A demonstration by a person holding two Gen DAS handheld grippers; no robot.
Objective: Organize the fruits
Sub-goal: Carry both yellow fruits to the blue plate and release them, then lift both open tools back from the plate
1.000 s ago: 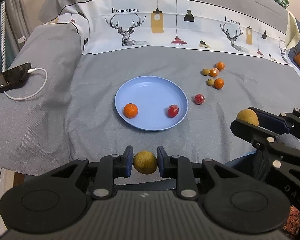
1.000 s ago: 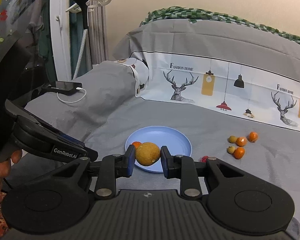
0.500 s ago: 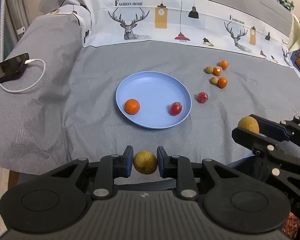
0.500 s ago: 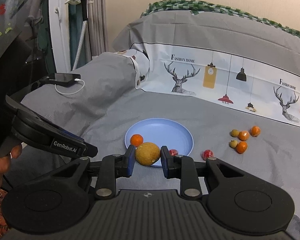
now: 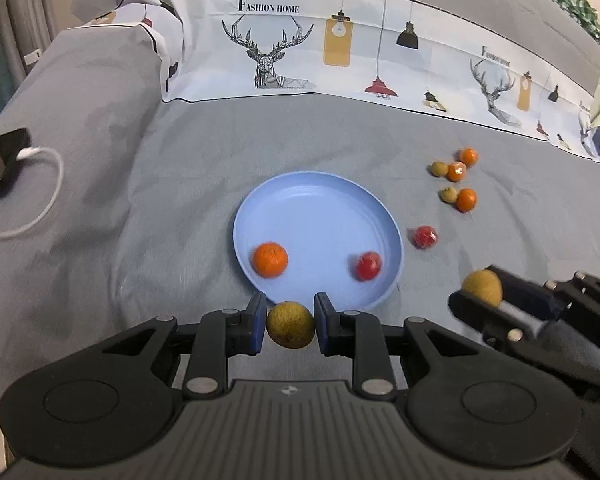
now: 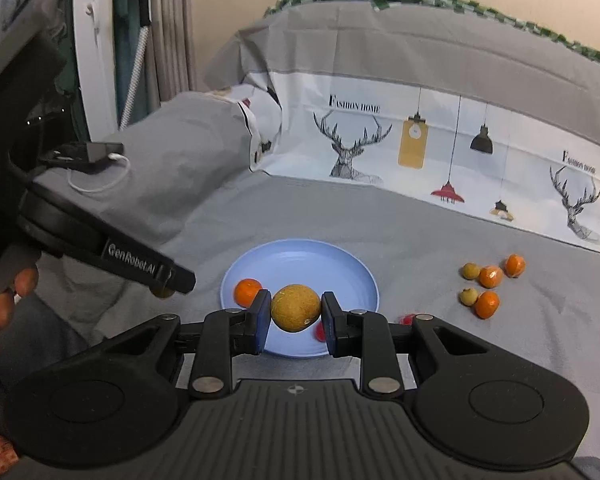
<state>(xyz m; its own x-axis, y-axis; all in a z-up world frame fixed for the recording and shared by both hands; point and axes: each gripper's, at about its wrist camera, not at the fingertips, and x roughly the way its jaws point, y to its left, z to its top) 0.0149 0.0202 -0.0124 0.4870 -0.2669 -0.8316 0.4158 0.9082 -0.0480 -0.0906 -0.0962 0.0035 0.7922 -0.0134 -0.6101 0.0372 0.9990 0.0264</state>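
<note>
My left gripper point(image 5: 291, 324) is shut on a yellow-green round fruit point(image 5: 290, 325) just short of the near rim of the blue plate point(image 5: 320, 208). My right gripper point(image 6: 295, 314) is shut on a yellow-brown round fruit point(image 6: 296, 307), held above the near side of the plate point(image 6: 332, 260). The plate holds an orange point(image 5: 270, 259) and a small red fruit point(image 5: 369, 266). Another red fruit point(image 5: 424, 237) lies just right of the plate. A cluster of small oranges and yellow-green fruits point(image 5: 456, 178) lies further right. The right gripper also shows in the left wrist view point(image 5: 476, 294).
The fruits lie on a grey cloth-covered surface point(image 5: 180, 184) with a deer-print cloth point(image 5: 340, 56) rising at the back. A phone with a white cable point(image 5: 4, 160) lies at the far left. The left gripper's body point(image 6: 100, 240) and a hand point(image 6: 4, 300) show at left in the right wrist view.
Both grippers have moved forward toward the plate, each still holding its fruit. The plate and loose fruits have not moved.
</note>
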